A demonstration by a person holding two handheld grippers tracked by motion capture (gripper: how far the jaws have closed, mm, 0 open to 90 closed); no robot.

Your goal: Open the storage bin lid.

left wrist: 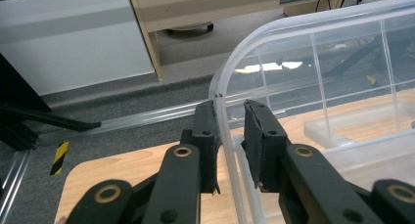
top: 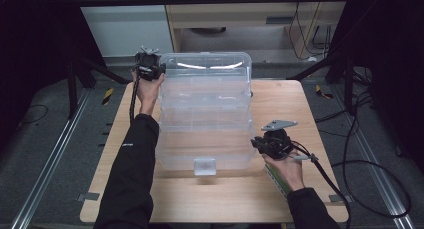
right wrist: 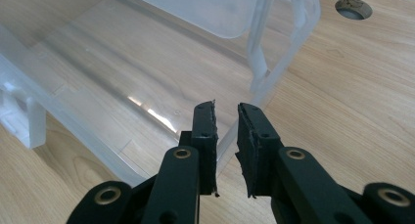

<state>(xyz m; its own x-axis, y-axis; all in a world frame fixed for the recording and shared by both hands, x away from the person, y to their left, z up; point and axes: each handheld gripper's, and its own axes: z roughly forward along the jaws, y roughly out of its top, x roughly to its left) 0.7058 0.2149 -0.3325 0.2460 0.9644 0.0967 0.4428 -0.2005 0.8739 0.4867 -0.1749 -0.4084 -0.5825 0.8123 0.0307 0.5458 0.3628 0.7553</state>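
A clear plastic storage box sits in the middle of the wooden table, its lid raised at the far side. My left gripper is at the lid's far left corner. In the left gripper view the lid's curved rim runs between the jaws of my left gripper, which are shut on it. My right gripper is at the box's near right corner. There its jaws are closed on the thin clear wall.
A white latch hangs at the box's front. A green-edged strip lies under the right hand. The table has a round hole near the box. Cables trail on the floor at the right, and a wooden cabinet stands behind the table.
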